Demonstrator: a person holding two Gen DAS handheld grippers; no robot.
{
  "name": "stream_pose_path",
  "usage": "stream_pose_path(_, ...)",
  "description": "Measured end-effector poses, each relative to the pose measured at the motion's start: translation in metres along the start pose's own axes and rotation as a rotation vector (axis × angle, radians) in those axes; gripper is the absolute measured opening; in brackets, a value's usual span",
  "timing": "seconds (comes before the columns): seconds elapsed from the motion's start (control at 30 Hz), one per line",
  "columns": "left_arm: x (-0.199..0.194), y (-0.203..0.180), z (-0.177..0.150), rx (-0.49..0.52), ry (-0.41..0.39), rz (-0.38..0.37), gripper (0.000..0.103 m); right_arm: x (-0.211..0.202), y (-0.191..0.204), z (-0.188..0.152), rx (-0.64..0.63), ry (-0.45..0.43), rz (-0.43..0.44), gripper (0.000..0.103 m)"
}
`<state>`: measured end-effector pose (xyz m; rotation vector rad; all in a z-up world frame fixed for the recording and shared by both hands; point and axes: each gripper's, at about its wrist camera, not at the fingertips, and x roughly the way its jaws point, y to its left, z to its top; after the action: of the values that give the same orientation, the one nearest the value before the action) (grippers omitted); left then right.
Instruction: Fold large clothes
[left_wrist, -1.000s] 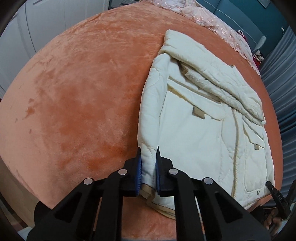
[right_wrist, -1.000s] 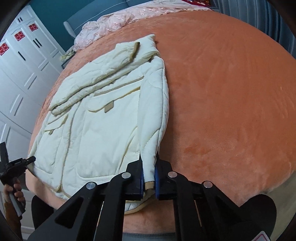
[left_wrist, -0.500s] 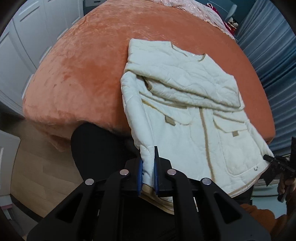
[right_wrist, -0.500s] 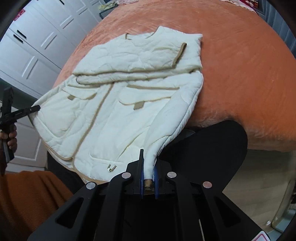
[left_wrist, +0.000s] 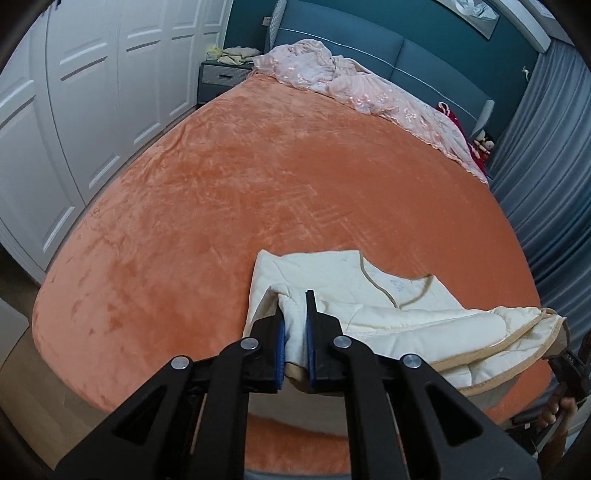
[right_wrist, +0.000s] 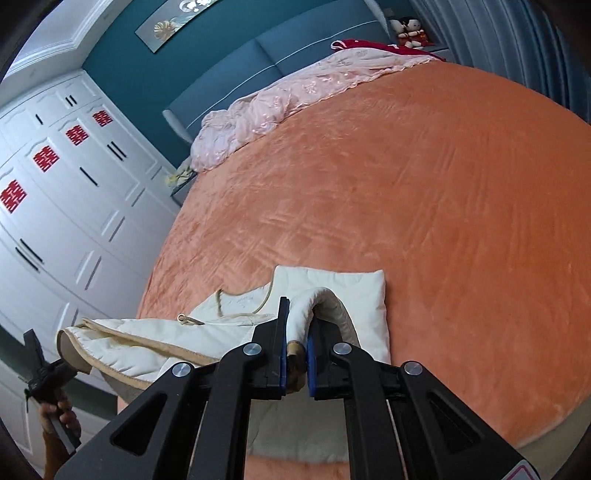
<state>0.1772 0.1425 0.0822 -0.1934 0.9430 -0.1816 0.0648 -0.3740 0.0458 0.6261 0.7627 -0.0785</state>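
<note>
A cream quilted jacket (left_wrist: 388, 306) with tan trim lies near the front edge of the orange bed; it also shows in the right wrist view (right_wrist: 343, 295). My left gripper (left_wrist: 292, 306) is shut on one bottom corner of the jacket. My right gripper (right_wrist: 297, 321) is shut on the other bottom corner. Both hold the hem lifted and carried over the jacket's upper part, so the cloth sags between them. The collar (left_wrist: 391, 291) still shows flat on the bed. The right gripper shows in the left wrist view (left_wrist: 565, 363), and the left one in the right wrist view (right_wrist: 44, 373).
The orange blanket (left_wrist: 258, 184) covers the whole bed. A crumpled pink quilt (left_wrist: 354, 88) lies along the blue headboard (left_wrist: 406, 55). White wardrobes (left_wrist: 74, 110) stand on the left, grey curtains (left_wrist: 546, 166) on the right, a nightstand (left_wrist: 221, 77) at the back.
Both grippers have lifted the jacket's bottom hem off the bed edge and swung it up and forward over the body. The jacket now lies half doubled instead of spread flat.
</note>
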Motion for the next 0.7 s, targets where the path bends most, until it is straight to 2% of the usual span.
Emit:
stream_pose_path(0.13, 0.070, 0.004, 0.023, -0.056, 0.050, 0.033, 0.009, 0.049, -0.004, 0.009, 0.025, -0.010, -0.070, 0.007)
stream_pose_path(0.33, 0.152, 0.019, 0.017, -0.132, 0.158, 0.084, 0.012, 0.097, -0.026, 0.009, 0.141, -0.015, -0.099, 0.009)
stream_pose_path(0.47, 0.175, 0.037, 0.013, -0.246, 0.184, 0.032, 0.013, 0.101, -0.031, 0.005, 0.193, -0.043, -0.069, 0.014)
stream_pose_path(0.53, 0.173, 0.040, 0.016, -0.264, 0.176, 0.016, 0.014, 0.100, -0.030, 0.004, 0.201, -0.066, -0.034, 0.017)
stream_pose_path(0.57, 0.170, 0.039, 0.017, -0.258, 0.161, 0.015, 0.018, 0.095, -0.030, 0.005, 0.207, -0.082, -0.013, 0.019)
stream_pose_path(0.6, 0.161, 0.037, 0.020, -0.240, 0.122, 0.044, 0.035, 0.092, -0.031, 0.004, 0.214, -0.096, 0.011, 0.022)
stream_pose_path(0.63, 0.147, 0.034, 0.025, -0.209, 0.051, 0.118, 0.044, 0.088, -0.031, 0.004, 0.225, -0.109, 0.034, 0.023)
stream_pose_path(0.67, 0.132, 0.032, 0.029, -0.178, -0.021, 0.179, 0.065, 0.082, -0.032, 0.003, 0.238, -0.130, 0.051, 0.028)
stream_pose_path(0.7, 0.118, 0.030, 0.033, -0.152, -0.082, 0.214, 0.071, 0.076, -0.031, 0.002, 0.243, -0.162, 0.052, 0.036)
